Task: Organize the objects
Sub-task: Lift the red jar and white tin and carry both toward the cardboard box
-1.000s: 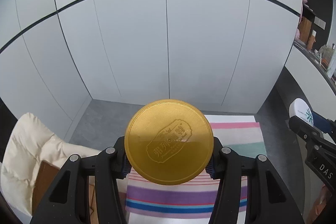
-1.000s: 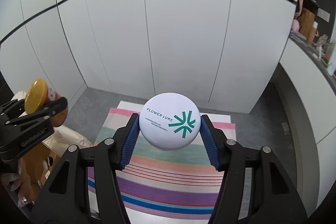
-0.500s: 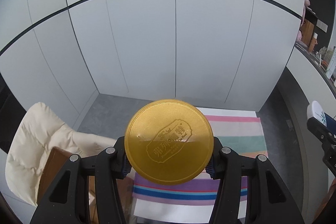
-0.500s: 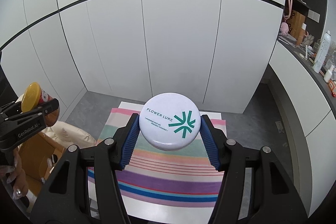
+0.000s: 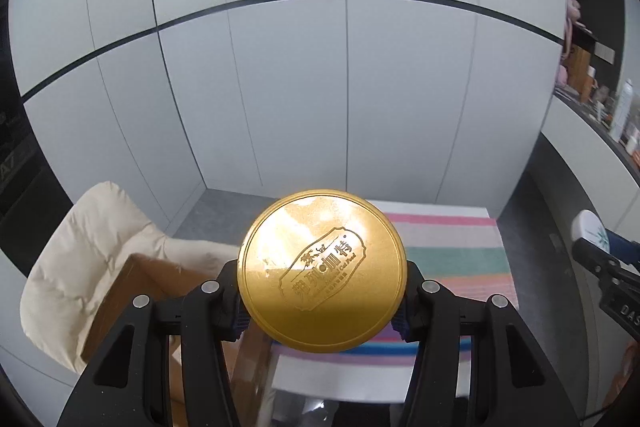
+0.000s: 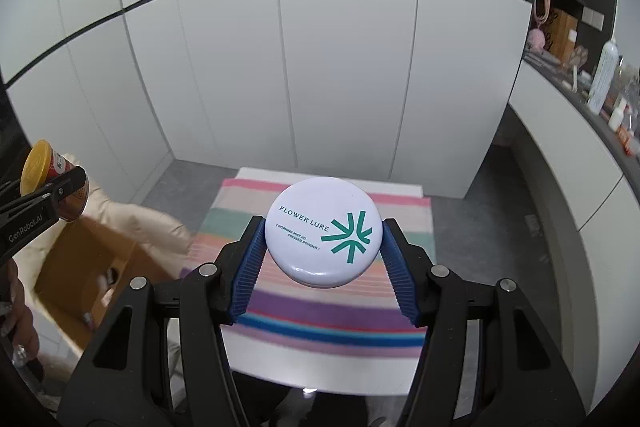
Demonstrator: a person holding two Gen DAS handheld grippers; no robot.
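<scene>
My left gripper [image 5: 323, 303] is shut on a jar with a round gold lid [image 5: 322, 271], embossed with a label; only the lid faces the left wrist view. From the right wrist view that same gold-lidded jar [image 6: 38, 167] shows at the far left, held in the left gripper. My right gripper [image 6: 323, 259] is shut on a white round compact [image 6: 323, 231] printed FLOWER LURE with a green mark. The compact's edge [image 5: 591, 231] peeks in at the right of the left wrist view. Both are held in the air above a striped rug [image 6: 344, 315].
An open cardboard box [image 6: 80, 267] sits on the floor at the lower left beside a cream padded cushion [image 5: 92, 247]. White cabinet doors [image 5: 304, 87] fill the background. A counter with bottles [image 6: 604, 79] runs along the right. A hand [image 6: 16, 331] shows at the left edge.
Both grippers have travelled backward with their objects still held; the rug, the box and the cushion now show more fully below, and the counter at the right has come further into view.
</scene>
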